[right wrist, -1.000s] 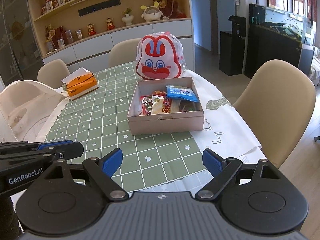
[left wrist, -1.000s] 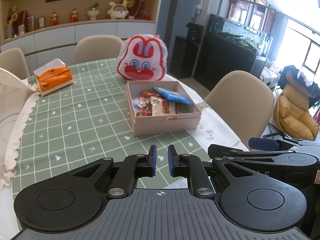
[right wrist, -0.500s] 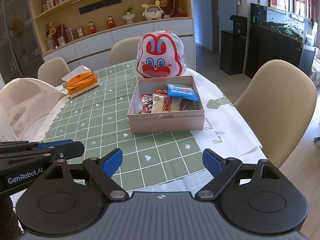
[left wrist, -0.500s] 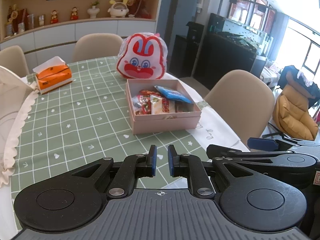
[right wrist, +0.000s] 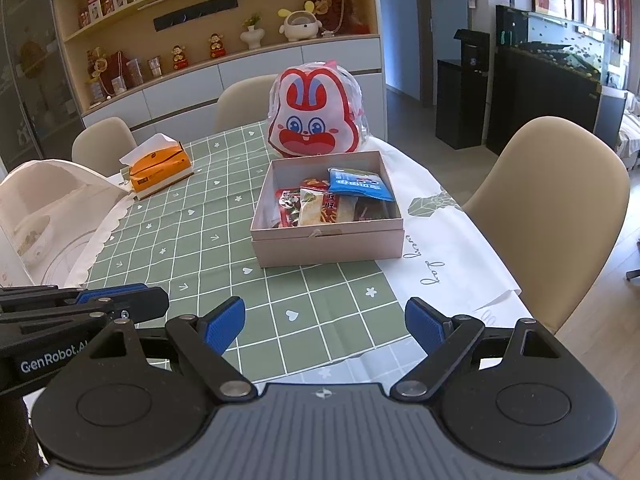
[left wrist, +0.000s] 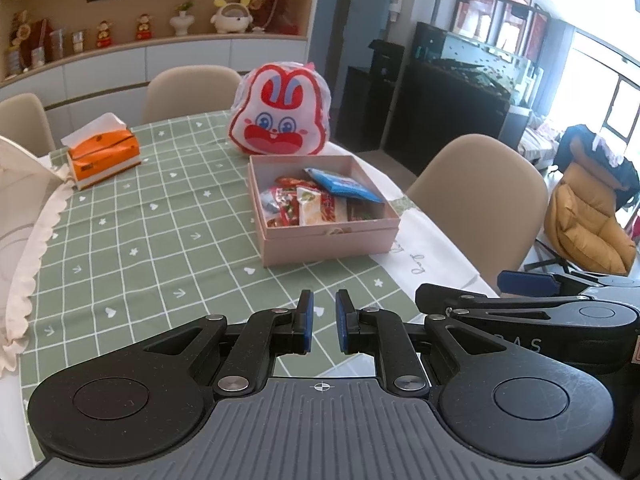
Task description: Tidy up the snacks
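Observation:
An open pink box [left wrist: 328, 242] [right wrist: 328, 246] sits on the green checked tablecloth [left wrist: 160, 240]. Inside lie a blue snack packet [left wrist: 344, 185] [right wrist: 360, 184] and several red and white packets [left wrist: 308, 208] [right wrist: 316, 206]. Behind the box stands a red and white bunny-face bag [left wrist: 280, 116] [right wrist: 314, 120]. My left gripper [left wrist: 324, 310] hangs above the near table edge, well short of the box, shut with nothing between its pads. My right gripper [right wrist: 325, 314] hovers beside it, open and empty. Each gripper shows at the edge of the other's view.
An orange tissue box [left wrist: 104, 152] [right wrist: 160, 166] lies at the far left of the table. A white lace-edged food cover [right wrist: 44, 208] stands at the left. Beige chairs [left wrist: 480, 196] [right wrist: 552, 208] ring the table. Behind is a shelf wall with figurines [right wrist: 216, 46].

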The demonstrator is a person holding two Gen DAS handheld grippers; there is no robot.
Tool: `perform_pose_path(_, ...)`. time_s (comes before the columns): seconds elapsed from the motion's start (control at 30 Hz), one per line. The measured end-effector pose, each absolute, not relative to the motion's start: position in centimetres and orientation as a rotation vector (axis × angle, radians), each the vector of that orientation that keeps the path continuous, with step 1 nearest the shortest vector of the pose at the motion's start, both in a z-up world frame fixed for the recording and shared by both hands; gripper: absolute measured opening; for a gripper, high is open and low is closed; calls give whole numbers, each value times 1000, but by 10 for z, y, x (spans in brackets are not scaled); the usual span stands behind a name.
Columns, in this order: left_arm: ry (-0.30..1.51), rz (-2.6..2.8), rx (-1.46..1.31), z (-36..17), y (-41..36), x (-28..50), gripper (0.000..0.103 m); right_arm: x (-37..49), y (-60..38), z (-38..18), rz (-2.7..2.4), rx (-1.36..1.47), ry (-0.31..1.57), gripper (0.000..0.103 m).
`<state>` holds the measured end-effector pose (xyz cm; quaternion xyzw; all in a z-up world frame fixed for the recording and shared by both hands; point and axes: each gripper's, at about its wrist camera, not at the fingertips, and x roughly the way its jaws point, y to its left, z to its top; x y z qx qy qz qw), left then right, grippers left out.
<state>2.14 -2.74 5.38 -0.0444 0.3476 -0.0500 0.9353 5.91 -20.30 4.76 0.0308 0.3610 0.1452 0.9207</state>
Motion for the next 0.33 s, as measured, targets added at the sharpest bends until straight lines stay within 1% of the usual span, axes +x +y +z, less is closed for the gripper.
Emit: perform_pose_path(0.33,699,-112,-57,50,-30,24,16,63,-203,46,295,63,749,88)
